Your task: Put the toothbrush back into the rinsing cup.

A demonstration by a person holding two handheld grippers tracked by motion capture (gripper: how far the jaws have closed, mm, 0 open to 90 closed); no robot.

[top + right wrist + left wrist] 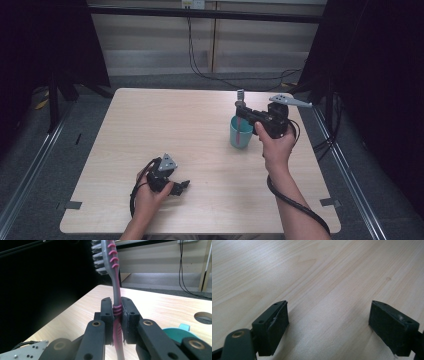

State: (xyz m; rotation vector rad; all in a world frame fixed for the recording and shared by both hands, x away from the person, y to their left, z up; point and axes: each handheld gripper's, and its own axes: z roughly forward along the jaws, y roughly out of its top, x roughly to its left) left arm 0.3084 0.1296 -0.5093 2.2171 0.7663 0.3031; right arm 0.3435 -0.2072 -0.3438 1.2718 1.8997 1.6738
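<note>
While the left claw (183, 186) lies low on the pale wooden bench (150, 130) near its front edge, held in the person's left hand (150, 195), its jaws stand wide apart — the left gripper view looks along them at bare wood grain with nothing between the two black pads (275, 325). A grey three-cornered plate (168, 162) sits on top of this claw, and its black cable (135, 192) loops beside the wrist.

Farther right, toward the middle-right of the bench, stands a teal cup (241, 132), upright. A toothbrush (240, 107) with a grey and pink handle rises out of it, bristled head uppermost; its lower end reaches down inside the cup.

Over the cup the right claw (240, 111) is raised off the bench in the person's right hand (274, 145), reaching in from the cup's right side. In the right gripper view its jaws are drawn narrow and pressed on the toothbrush (117, 312) at the pink ribbed part of the handle — the bristles (98, 257) face left there, and the teal cup (178, 333) shows just below and to the right of the jaws. Beyond the bench runs a grey floor (200, 80) with a dark cable across it.
</note>
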